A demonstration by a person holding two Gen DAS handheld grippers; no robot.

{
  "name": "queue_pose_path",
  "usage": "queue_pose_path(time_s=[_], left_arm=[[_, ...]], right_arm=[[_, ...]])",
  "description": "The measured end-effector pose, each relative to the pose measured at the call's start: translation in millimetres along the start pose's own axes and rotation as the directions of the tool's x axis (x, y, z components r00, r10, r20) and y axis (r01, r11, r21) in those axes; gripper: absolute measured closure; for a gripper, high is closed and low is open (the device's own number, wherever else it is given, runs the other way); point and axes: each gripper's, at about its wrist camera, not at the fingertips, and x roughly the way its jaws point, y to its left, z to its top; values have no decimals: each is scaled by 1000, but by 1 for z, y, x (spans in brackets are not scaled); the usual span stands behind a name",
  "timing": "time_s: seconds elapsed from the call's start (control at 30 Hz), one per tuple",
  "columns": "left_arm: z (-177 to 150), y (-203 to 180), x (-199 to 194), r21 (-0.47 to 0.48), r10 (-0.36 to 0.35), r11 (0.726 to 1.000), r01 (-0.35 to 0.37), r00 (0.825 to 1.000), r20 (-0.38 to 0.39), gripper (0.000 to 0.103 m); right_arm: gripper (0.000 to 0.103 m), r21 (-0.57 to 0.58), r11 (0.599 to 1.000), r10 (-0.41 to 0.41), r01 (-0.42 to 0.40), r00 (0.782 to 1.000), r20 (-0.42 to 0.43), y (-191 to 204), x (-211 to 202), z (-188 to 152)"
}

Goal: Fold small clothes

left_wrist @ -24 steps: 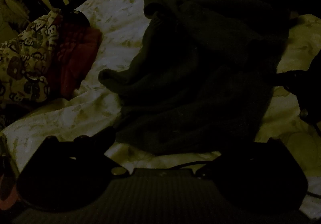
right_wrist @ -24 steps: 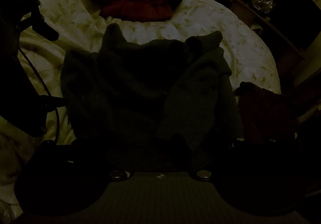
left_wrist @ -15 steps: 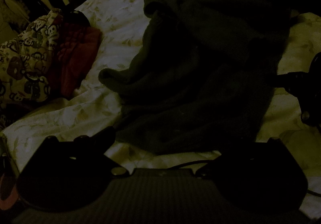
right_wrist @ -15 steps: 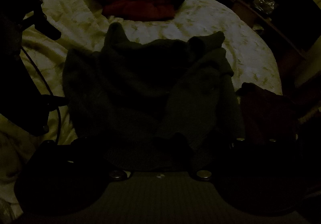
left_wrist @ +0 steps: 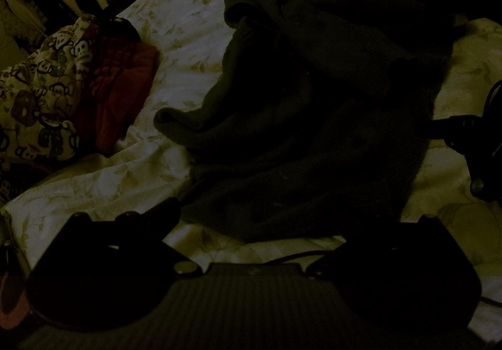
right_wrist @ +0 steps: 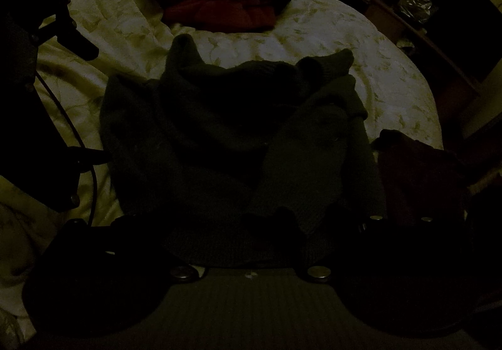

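Dark grey knitted sweater lies crumpled on the pale leaf-print bedsheet. Both grippers' openings are indiscernible in the dimness; a grasp risks catching several layers.

Both wrist views severely underexposed with a yellow-green cast; only the pale leaf-print bedsheet reads clearly. The crumpled dark grey knitted garment loses fold detail to shadow, and the black gripper fingers show as silhouettes. Fisheye bending curves the bed edge; noise and softness throughout.
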Motion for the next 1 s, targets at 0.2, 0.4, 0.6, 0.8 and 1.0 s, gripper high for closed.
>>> queue_pose_path(time_s=[0.2, 0.4, 0.6, 0.8, 1.0], left_arm=[[2, 4, 3, -6, -1, 1000, 2, 1000, 2, 0], [2, 7, 7, -5, 8, 1000, -8, 1000, 10, 0], [2, 6, 7, -5, 1, 1000, -1, 1000, -2, 0], [1, 7, 8, -5, 1, 1000, -1, 1000, 2, 0], [-1, 8, 11, -6, -7, 1000, 7, 1000, 5, 0]], right_arm=[[0, -4, 1000, 3, -3, 1000, -3, 2, 1, 1], [0, -5, 1000, 4, -4, 1000, -6, 2, 1, 1], [0, -5, 1000, 7, -7, 1000, -7, 1, 1, 1], [0, -5, 1000, 10, -10, 1000, -8, 0, 2, 1], [0, -8, 1000, 11, -11, 1000, -9, 0, 3, 0]])
